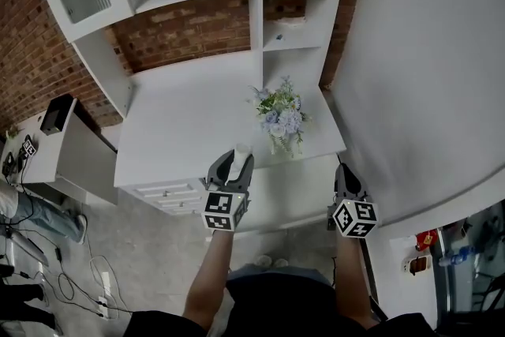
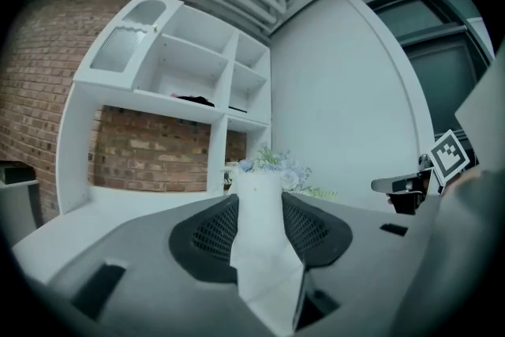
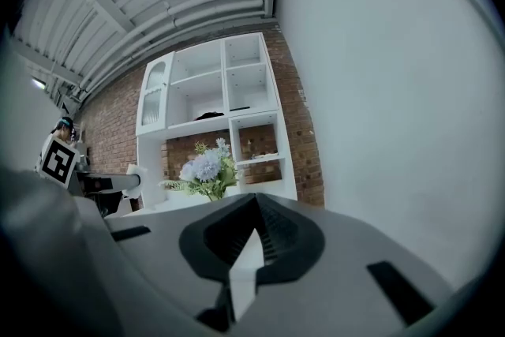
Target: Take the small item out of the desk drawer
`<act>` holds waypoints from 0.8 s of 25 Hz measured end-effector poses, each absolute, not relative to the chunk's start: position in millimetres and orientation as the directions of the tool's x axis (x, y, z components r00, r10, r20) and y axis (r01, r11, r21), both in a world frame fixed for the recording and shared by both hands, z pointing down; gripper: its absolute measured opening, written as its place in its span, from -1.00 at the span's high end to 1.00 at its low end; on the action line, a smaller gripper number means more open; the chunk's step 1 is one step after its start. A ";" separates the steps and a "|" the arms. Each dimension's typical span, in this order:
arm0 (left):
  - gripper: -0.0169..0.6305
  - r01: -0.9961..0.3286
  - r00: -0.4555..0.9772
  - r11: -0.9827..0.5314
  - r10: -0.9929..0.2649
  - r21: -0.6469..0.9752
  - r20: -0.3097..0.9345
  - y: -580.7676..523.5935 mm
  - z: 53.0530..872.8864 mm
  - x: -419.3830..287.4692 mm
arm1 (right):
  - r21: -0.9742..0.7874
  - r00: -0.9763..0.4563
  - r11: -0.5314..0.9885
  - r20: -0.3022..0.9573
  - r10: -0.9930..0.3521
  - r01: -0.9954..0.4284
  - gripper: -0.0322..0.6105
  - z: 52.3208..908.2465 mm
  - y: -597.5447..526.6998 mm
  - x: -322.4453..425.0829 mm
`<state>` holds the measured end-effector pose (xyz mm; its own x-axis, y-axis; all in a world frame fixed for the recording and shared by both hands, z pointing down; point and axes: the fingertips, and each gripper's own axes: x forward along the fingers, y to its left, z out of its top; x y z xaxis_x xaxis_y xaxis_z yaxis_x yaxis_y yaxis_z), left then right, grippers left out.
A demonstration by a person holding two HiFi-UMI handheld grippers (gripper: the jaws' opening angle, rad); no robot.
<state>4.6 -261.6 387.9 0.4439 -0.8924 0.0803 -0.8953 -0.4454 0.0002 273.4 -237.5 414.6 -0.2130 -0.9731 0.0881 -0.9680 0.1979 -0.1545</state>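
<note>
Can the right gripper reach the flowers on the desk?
Probably yes. The right gripper hangs by the front edge of the desk, with only bare desktop between it and the flowers. Its jaws are shut, though.

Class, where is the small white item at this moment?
The item is clamped in the left hand-held gripper, at the head view's centre, over the desk's front edge, left of the flowers.

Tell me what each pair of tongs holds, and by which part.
Left tongs: shut on the small white item, gripped by its two sides, its top poking past the tips. Right tongs: shut, holding nothing.
</note>
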 end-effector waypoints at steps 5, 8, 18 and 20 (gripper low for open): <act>0.44 -0.895 0.446 -0.446 -0.892 0.016 0.079 -263.7 388.9 2.3 | -0.148 -0.218 0.203 0.092 -0.972 -0.968 0.91 413.4 -235.6 269.5; 0.44 -0.890 0.455 -0.455 -0.886 0.017 0.091 -264.2 395.5 6.1 | -0.138 -0.224 0.210 0.101 -0.969 -0.968 0.91 416.8 -233.1 267.0; 0.44 -0.878 0.478 -0.478 -0.871 0.021 0.112 -262.8 402.2 13.6 | -0.139 -0.224 0.208 0.109 -0.968 -0.968 0.91 418.8 -226.9 266.7; 0.44 -0.876 0.480 -0.481 -0.870 0.020 0.115 -262.1 403.1 14.3 | -0.143 -0.228 0.211 0.110 -0.968 -0.967 0.91 420.0 -227.2 265.3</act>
